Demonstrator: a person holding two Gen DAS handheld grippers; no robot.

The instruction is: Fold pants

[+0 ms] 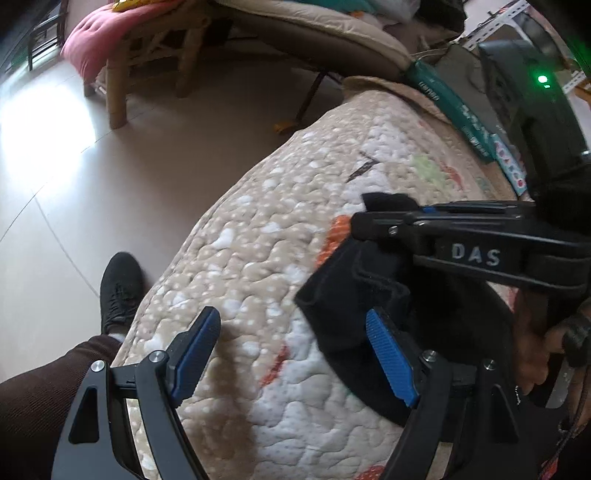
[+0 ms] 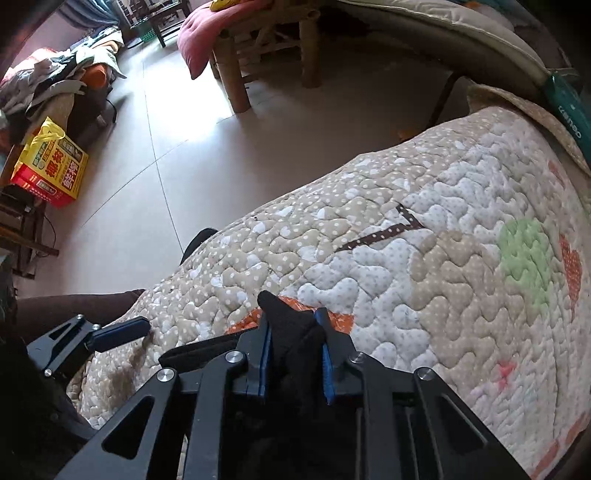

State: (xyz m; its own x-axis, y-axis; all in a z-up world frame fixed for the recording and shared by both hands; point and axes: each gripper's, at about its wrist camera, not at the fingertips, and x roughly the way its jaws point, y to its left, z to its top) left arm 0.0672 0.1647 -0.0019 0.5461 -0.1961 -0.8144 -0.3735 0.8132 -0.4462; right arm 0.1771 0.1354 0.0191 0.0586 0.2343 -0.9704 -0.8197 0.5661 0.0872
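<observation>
The black pants lie bunched on the quilted bed cover at the right of the left wrist view. My left gripper is open over the quilt, its right finger touching the pants' edge. My right gripper is shut on a fold of the black pants, which sticks up between its blue pads. In the left wrist view the right gripper reaches in from the right, clamped on the cloth. One finger of the left gripper shows at the left of the right wrist view.
The quilt covers a bed whose edge drops to a tiled floor. My foot in a black shoe stands by the bed. A wooden bench with a pink cushion, a yellow box and piled clothes stand across the floor.
</observation>
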